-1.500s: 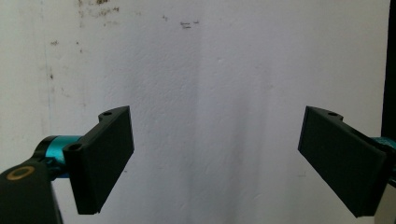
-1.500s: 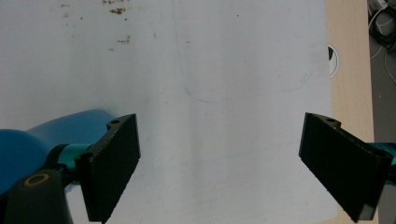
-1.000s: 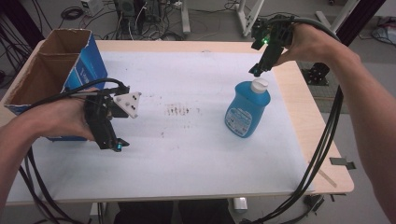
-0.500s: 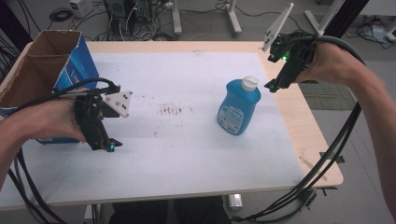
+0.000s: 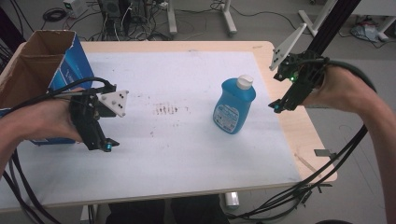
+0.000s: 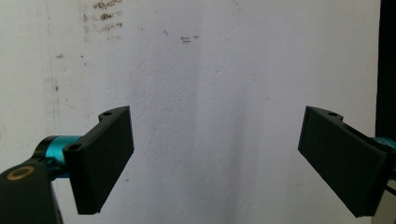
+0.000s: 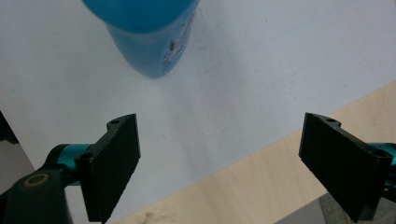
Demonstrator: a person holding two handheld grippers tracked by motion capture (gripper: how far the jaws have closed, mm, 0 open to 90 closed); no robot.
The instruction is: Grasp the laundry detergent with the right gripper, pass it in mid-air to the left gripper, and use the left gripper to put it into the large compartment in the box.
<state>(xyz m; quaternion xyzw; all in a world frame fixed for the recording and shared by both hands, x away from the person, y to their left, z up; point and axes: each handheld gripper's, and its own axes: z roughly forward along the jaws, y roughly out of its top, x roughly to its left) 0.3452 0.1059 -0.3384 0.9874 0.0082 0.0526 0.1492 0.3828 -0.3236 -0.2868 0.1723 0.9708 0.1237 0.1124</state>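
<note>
Distance between the right gripper [image 5: 276,107] and the blue dish-soap bottle [image 5: 233,105] has grown: a second ago its tips hung just above the white cap, and now they sit off to the bottle's right, over the strip of bare wood at the white mat's [image 5: 196,154] edge. The bottle stands upright right of the mat's middle, free of both tools. In the right gripper view [image 7: 219,177] the jaws are spread wide with nothing between them, and the bottle's base [image 7: 149,51] shows ahead of them on the mat, whose border runs slantwise under the jaws. The left gripper [image 5: 105,145] has held its place at the mat's left side, just in front of the open cardboard box [image 5: 44,65]; its jaws [image 6: 210,163] too gape wide and empty over bare mat. Between the two tools lies open mat, broken by the bottle and some brown smudges [image 5: 168,110]. The table's [image 5: 322,158] right edge lies close beside the right hand.
</note>
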